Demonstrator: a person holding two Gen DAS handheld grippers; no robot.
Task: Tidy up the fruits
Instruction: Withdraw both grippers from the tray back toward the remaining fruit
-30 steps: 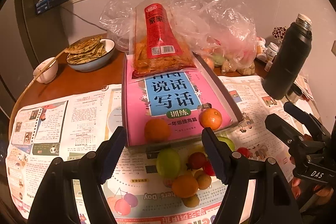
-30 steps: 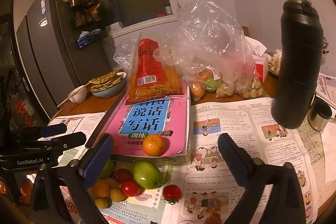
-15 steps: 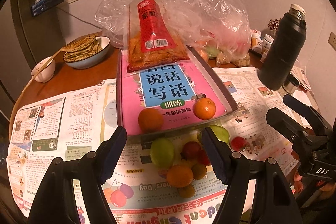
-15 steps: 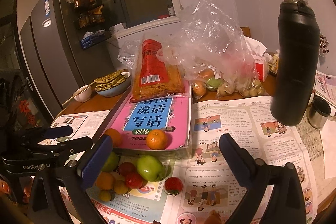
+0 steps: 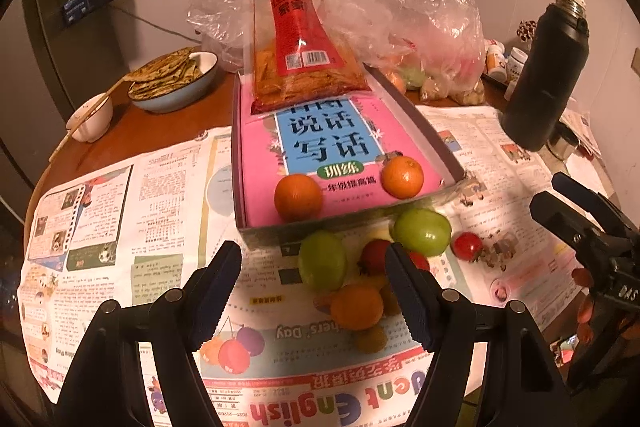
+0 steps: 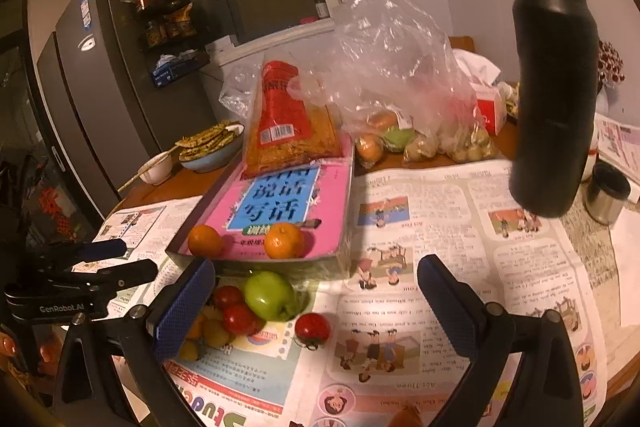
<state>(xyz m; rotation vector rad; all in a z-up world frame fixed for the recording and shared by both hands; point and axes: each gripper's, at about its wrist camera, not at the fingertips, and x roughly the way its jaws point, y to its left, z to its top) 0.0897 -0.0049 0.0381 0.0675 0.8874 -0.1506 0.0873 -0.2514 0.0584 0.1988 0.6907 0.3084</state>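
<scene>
— What are your jaws doing?
— My left gripper [image 5: 314,285] stands parted and empty, ribbed dark pads over the newspaper [image 5: 120,227]. My right gripper [image 6: 316,301] gapes too, gripping nothing.
— And the fruit?
— Lower centre of the frame: a loose heap on the paper, two glossy green plums [image 5: 322,261], small red tomatoes [image 5: 467,246], and a matte orange one [image 5: 356,307]. Two dimpled round tangerines [image 5: 298,197] sit just above, on the pink book [image 5: 260,163] inside a shallow tray [image 5: 424,119]
</scene>
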